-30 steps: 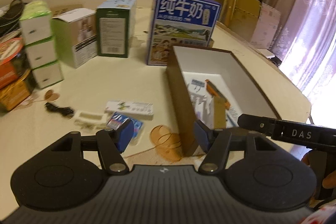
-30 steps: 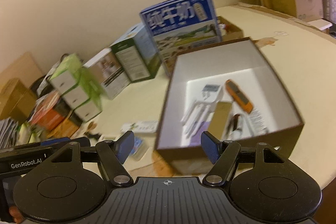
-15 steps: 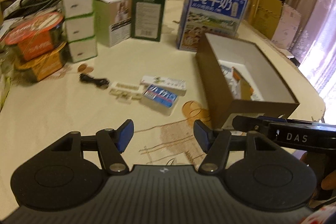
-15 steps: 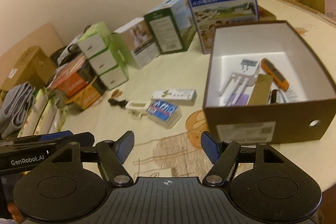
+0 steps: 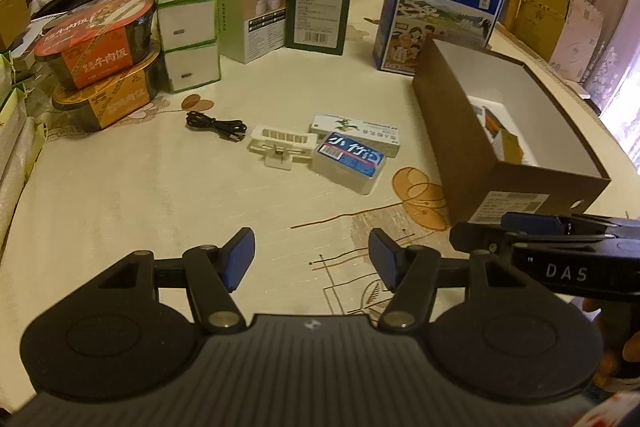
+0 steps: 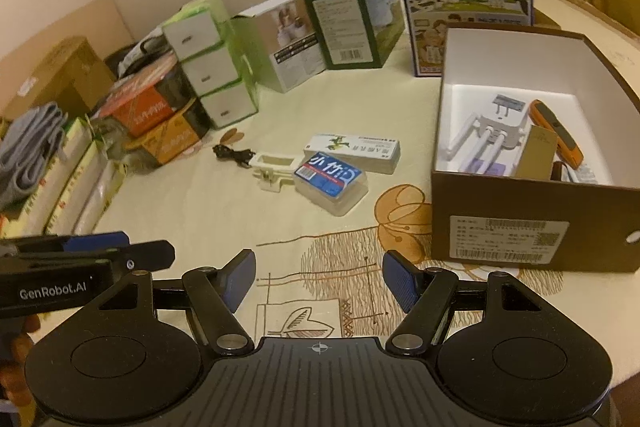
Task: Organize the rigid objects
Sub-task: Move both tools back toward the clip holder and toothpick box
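An open brown box (image 6: pixel 532 223) (image 5: pixel 452 131) stands on the table at the right; inside lie a white plug adapter (image 6: pixel 496 131), an orange tool (image 6: pixel 556 133) and a tan card. On the cloth left of it lie a blue-labelled white case (image 5: pixel 349 161) (image 6: pixel 330 181), a long white packet (image 5: pixel 356 133) (image 6: pixel 354 151), a cream plastic clip (image 5: pixel 280 147) (image 6: pixel 272 169) and a black cable (image 5: pixel 216 126) (image 6: pixel 232 154). My left gripper (image 5: pixel 311 259) hangs open and empty above the cloth, well short of them. My right gripper (image 6: pixel 319 279) is likewise open and empty.
Along the back stand a blue milk carton (image 5: pixel 440 7), a dark green box (image 5: pixel 318 13), a white product box (image 5: pixel 256 17), stacked green-white boxes (image 5: pixel 186 27) and food tubs (image 5: pixel 96 59). Cardboard and a curtain lie beyond the table's right edge.
Both grippers have pulled back from over the brown box and tipped down, so the loose items on the cloth and the whole table come into view. Their jaws kept the same width.
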Demonstrator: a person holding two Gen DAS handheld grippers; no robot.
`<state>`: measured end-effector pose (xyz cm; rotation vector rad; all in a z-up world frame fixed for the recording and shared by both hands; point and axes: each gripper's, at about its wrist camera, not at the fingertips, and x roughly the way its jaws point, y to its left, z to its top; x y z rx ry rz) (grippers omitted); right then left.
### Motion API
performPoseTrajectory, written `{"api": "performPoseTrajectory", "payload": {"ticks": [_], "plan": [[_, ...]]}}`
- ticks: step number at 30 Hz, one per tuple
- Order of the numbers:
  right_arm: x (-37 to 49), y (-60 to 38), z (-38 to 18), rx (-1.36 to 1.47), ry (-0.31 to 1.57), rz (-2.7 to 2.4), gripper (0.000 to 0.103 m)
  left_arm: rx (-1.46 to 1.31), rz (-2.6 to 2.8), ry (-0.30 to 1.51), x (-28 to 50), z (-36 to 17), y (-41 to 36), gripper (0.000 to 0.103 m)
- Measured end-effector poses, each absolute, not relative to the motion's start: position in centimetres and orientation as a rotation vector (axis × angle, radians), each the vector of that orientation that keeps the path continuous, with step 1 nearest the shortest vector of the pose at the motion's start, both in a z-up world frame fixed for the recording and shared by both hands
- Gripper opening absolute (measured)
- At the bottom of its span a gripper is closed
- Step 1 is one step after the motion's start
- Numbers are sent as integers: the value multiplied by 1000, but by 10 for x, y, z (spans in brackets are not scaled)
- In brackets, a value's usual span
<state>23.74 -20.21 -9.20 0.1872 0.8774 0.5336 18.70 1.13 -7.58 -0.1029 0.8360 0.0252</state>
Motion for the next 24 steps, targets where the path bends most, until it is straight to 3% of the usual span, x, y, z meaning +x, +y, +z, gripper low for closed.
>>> {"api": "performPoseTrajectory", "payload": {"ticks": [24], "plan": [[278,-156,-119,62,871,578,67,-85,56,852,224,-105,33,59]]}}
